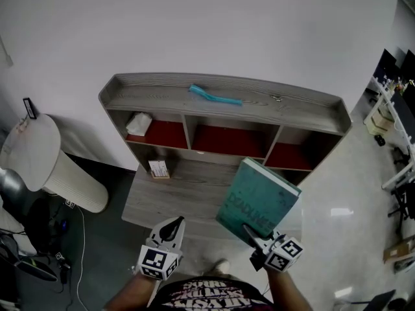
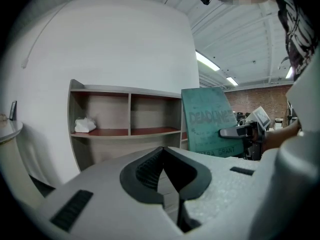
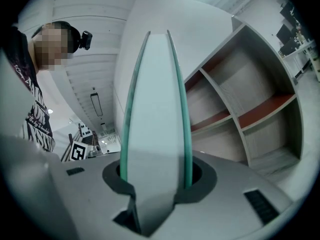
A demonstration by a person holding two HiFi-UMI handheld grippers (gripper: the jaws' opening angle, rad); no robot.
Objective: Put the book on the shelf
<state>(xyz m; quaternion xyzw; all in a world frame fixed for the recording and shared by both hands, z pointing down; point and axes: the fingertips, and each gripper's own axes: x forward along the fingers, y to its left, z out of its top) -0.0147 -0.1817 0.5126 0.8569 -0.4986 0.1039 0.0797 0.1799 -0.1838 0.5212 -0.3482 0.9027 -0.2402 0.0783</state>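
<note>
Book [image 1: 259,198] sits low and right of middle in the head view, pinched at its bottom edge by your right gripper [image 1: 251,234]. Your left gripper [image 1: 172,225] is closed on nothing. The book is tall and held low, so it could tip, slip out, or bump a shelf [image 1: 149,93] wall.
</note>
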